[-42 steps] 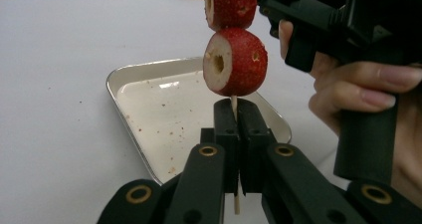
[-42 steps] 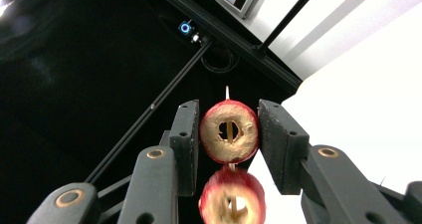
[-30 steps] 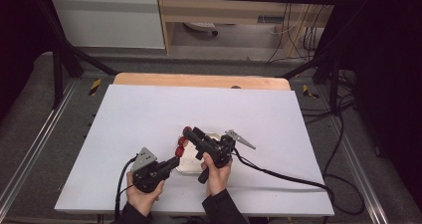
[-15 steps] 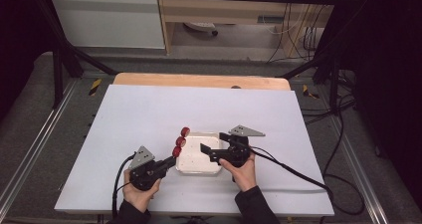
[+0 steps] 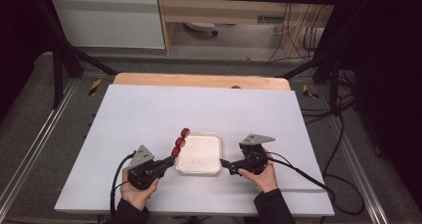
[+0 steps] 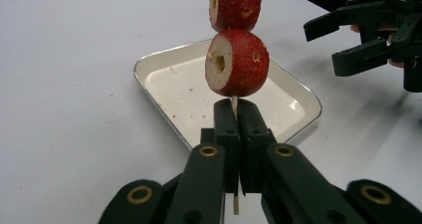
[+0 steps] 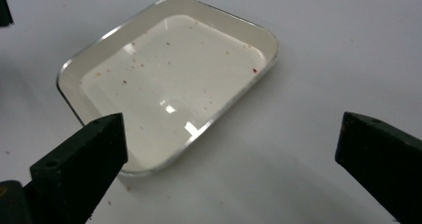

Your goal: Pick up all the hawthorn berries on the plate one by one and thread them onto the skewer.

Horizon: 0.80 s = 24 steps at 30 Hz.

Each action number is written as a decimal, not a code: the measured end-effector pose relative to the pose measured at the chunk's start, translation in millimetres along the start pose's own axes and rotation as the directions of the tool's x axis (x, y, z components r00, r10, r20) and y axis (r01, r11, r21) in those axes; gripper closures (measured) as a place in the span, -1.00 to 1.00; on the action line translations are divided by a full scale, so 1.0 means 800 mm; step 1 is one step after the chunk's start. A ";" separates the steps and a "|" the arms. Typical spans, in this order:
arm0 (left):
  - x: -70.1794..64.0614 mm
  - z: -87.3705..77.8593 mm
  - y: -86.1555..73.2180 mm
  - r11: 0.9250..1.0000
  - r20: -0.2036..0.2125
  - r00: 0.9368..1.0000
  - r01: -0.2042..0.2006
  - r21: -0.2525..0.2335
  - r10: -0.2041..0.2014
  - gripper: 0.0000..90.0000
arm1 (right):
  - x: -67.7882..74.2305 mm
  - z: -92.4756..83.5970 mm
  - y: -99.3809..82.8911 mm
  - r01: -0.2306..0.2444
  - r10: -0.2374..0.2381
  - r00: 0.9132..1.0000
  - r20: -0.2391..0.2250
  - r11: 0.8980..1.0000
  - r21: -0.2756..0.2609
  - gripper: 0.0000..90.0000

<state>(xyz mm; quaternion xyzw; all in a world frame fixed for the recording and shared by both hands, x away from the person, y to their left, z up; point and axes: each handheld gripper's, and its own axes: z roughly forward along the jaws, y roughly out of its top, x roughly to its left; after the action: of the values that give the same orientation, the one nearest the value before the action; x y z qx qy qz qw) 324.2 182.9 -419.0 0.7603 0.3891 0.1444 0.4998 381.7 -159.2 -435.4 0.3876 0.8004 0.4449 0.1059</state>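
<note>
- The left gripper, held low at the near left of the white table, has its black jaws clamped together on a thin wooden skewer that runs up through red, speckled fruit pieces with pale cut faces and cored holes.
- From above, three red pieces sit in a row on the skewer, slanting over the left rim of the tray.
- The right gripper rests just off the tray's right edge, its jaws spread wide with nothing between them; they have just been opening.
- The tray, seen in the right gripper view, is shallow and square with rounded corners, glossy white with a thin bright rim, its floor dotted with reddish specks.
- Open tabletop stretches beyond the tray on the far side and to both sides; the two grippers stand apart, tray between them.
- The white sheet covers a wooden top whose far edge shows; dark frame rails, cables and a grey floor surround the table.
</note>
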 end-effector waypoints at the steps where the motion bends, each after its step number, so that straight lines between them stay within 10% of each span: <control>1: 0.000 0.000 0.001 1.000 0.000 1.000 -0.005 0.001 0.005 0.97 | -0.003 -0.003 -0.004 0.007 -0.007 1.000 0.009 1.000 0.009 -0.99; 24: 0.006 0.022 0.053 0.986 0.052 0.996 -0.077 0.145 0.070 0.97 | -0.052 -0.068 -0.057 0.011 -0.012 0.999 0.048 1.000 0.025 -0.97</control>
<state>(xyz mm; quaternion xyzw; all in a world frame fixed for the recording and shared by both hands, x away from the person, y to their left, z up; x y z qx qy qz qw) 356.8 166.5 -390.4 0.8119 0.3587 0.1160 0.4456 357.8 -236.9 -447.8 0.3950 0.8053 0.4246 0.1228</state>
